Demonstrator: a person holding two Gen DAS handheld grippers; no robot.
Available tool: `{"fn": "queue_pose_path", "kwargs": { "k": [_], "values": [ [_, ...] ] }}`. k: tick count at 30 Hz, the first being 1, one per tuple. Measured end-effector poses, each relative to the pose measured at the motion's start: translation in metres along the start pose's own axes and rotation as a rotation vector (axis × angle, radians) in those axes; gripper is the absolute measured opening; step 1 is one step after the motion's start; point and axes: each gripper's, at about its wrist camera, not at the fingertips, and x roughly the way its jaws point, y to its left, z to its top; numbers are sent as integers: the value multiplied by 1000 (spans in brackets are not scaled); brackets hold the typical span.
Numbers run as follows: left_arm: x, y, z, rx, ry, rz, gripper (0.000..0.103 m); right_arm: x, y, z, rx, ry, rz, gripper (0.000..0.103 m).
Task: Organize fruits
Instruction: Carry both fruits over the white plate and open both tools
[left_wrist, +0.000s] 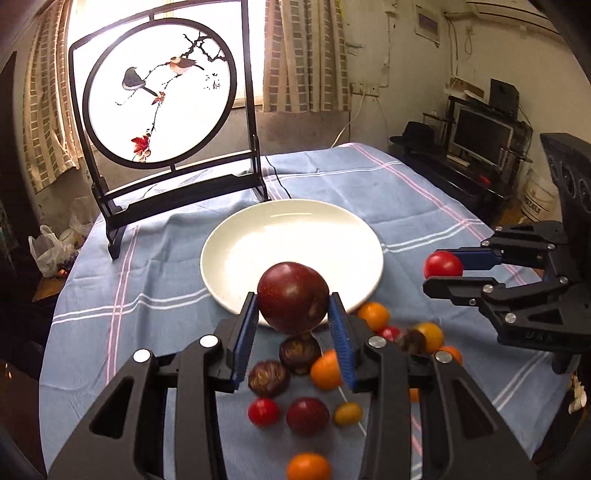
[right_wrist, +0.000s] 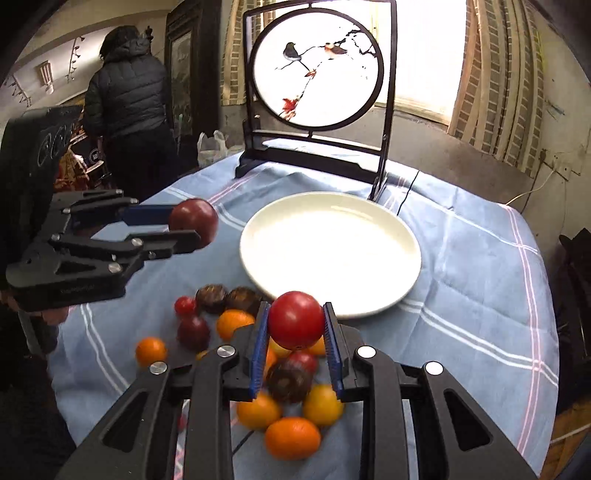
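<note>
The table (left_wrist: 388, 192), covered by one blue striped cloth, carries one decorative bird screen (left_wrist: 162, 96) at the far side, clear of the work area. One white plate (right_wrist: 388, 236) sits centred and bare, evidently the destination for the fruit.

The left gripper (left_wrist: 292, 301) holds one dark purple fruit (left_wrist: 293, 297) between its blue pads, lifted above the near rim of the plate. The right gripper (right_wrist: 295, 321) is clamped on one red fruit (right_wrist: 295, 319), likewise raised near the plate edge. Both loads appear positioned for deposit.

The remaining fruit pile (right_wrist: 266, 369) lies loose on the cloth, near side, just beside the plate. The two views together show at least twelve pieces: orange, red, purple and brown. Blur and the gripper bodies prevent a firm per-colour count.
</note>
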Motion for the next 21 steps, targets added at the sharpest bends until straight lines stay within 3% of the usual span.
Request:
{"fn": "queue_pose_path", "kwargs": {
  "k": [7,15,16,17,18,20,21],
  "values": [
    [75,14,43,-18,77,66,38,63,-43,54,74,31,-43,28],
    [135,27,35,-47,181,72,38,136,-58,60,96,160,-46,29],
    [138,27,34,-48,187,70,39,141,-58,61,98,168,-40,32],
    [141,27,33,-48,193,72,39,144,-58,63,97,169,-42,47],
    [144,28,33,-51,197,84,40,145,-58,63,101,160,-59,57],
    [143,29,32,-51,178,105,60,142,-62,64,125,136,-63,60],
    [141,29,32,-50,165,121,64,140,-64,65,136,131,-50,60]
  ]
}}
